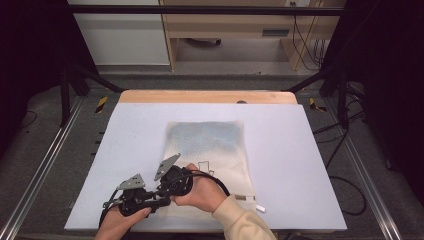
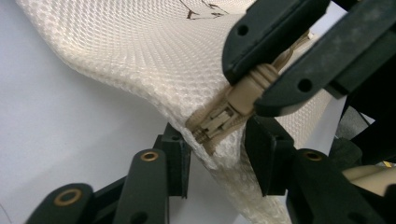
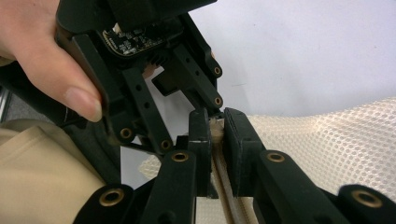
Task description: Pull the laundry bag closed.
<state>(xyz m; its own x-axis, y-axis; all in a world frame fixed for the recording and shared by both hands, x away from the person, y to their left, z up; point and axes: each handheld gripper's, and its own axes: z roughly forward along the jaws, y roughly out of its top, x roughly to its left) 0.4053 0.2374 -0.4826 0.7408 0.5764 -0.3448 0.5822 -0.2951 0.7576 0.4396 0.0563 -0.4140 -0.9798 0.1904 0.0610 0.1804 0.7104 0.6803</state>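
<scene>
One mesh bag point(image 1: 207, 160), cream, flat on tabletop point(image 1: 300, 165), near front edge; blue contents blurred through mesh, not identifiable. Printed mark on bag too small to read. One zipper slider point(image 2: 219, 120) at near left corner; zipper line mostly hidden under tools. Right tool point(image 3: 214, 133) clamped narrow on zipper pull point(image 2: 261, 77). Left tool point(image 2: 215, 161) jaws half-closed astride bag corner, just below slider; pad contact unclear. Two tools, two hands point(image 1: 202, 192). One small white tag point(image 1: 260, 207) beside bag's right corner.
</scene>
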